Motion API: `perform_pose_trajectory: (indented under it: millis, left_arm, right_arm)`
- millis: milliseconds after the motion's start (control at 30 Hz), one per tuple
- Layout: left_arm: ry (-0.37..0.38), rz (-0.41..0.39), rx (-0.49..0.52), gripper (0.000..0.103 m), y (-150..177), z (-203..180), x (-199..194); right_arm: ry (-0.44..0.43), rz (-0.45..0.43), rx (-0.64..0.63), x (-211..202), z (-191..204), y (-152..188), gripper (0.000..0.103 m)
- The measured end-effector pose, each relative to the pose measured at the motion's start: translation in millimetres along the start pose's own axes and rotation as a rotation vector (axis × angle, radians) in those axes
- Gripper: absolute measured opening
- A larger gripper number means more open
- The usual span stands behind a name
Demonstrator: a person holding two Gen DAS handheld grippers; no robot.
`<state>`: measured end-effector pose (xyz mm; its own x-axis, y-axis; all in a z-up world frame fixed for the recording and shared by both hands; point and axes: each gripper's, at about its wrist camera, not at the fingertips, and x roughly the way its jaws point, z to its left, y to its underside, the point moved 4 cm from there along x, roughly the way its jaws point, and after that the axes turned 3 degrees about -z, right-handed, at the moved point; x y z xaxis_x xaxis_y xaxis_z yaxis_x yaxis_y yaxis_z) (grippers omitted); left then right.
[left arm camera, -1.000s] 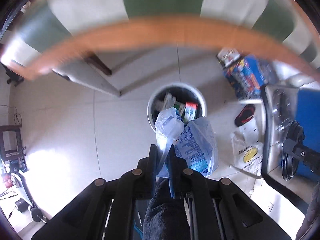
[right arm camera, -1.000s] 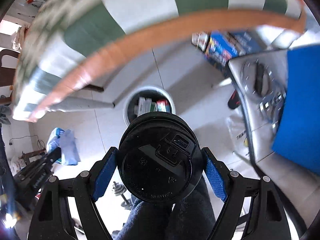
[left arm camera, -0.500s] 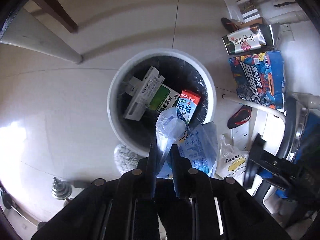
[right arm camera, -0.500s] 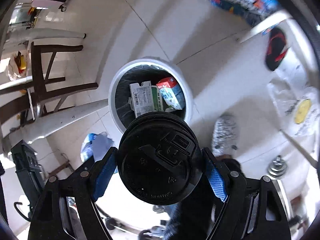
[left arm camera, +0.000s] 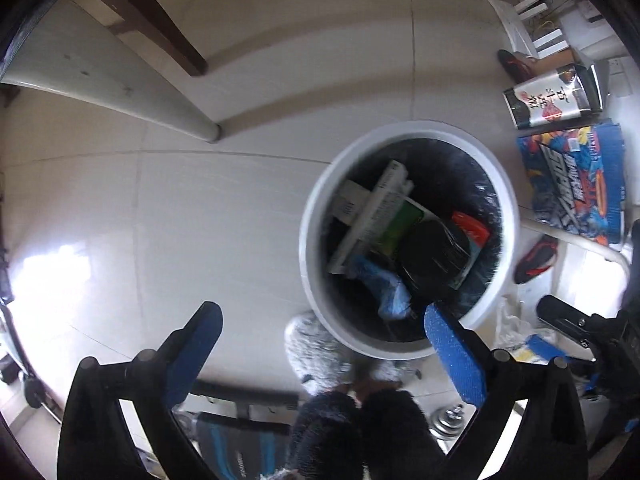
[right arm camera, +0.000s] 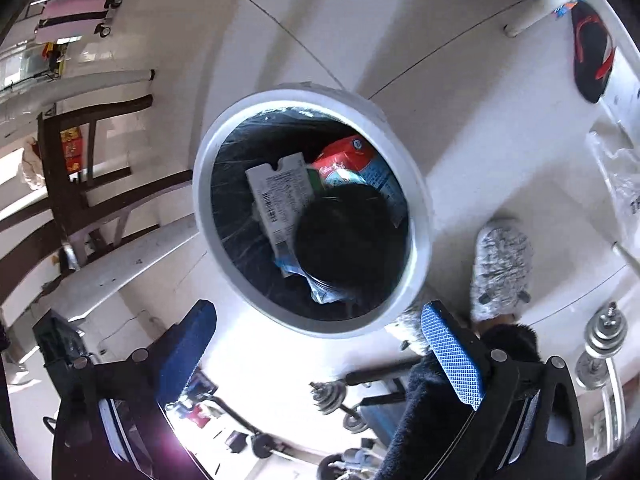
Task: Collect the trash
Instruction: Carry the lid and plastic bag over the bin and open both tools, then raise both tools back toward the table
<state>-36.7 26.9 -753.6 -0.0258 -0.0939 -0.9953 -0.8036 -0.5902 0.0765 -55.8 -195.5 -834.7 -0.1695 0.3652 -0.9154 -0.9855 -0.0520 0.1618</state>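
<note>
A round white trash bin (left arm camera: 505, 200) with a black liner stands on the tiled floor; it also shows in the right wrist view (right arm camera: 420, 184). Inside lie a black-lidded cup (left arm camera: 434, 250) (right arm camera: 348, 236), a blue plastic bag (left arm camera: 386, 284) (right arm camera: 320, 292), a white and green carton (left arm camera: 376, 216) (right arm camera: 280, 196) and a red milk carton (left arm camera: 470, 228) (right arm camera: 352, 160). My left gripper (left arm camera: 320, 344) is open and empty above the bin's near rim. My right gripper (right arm camera: 316, 344) is open and empty above the bin's near rim.
White table legs (left arm camera: 120, 80) and a dark chair (right arm camera: 76, 184) stand left of the bin. Printed boxes (left arm camera: 576, 184) and a black slipper (right arm camera: 592, 56) lie to the right. The person's grey slipper (right arm camera: 500, 272) is beside the bin. Dumbbells (right arm camera: 600, 344) lie on the floor.
Both grippers have opened. The blue bag has dropped from the left gripper and the black-lidded cup from the right gripper; both now lie in the bin.
</note>
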Motion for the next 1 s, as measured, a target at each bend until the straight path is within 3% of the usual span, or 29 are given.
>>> perform_pose_trajectory:
  millis: [100, 233, 367, 600, 1000]
  left_arm:
    - [-0.041, -0.052, 0.02, 0.103, 4, 5, -11]
    - [-0.085, -0.086, 0.054, 0.103, 15, 1, -29]
    - [-0.084, -0.087, 0.069, 0.103, 28, -7, -49]
    - [-0.07, -0.088, 0.055, 0.103, 49, -19, -92]
    - [-0.062, -0.064, 0.048, 0.103, 83, -30, -198]
  right_arm:
    - [0.108, -0.049, -0.082, -12, 6, 4, 0.103]
    - [0.342, -0.16, -0.299, -33, 29, 15, 0.103]
    - [0.444, -0.218, -0.416, -53, 49, 29, 0.103]
    - [0.46, -0.212, -0.476, -88, 64, 52, 0.103]
    - [0.421, -0.244, -0.524, -202, 107, 108, 0.103]
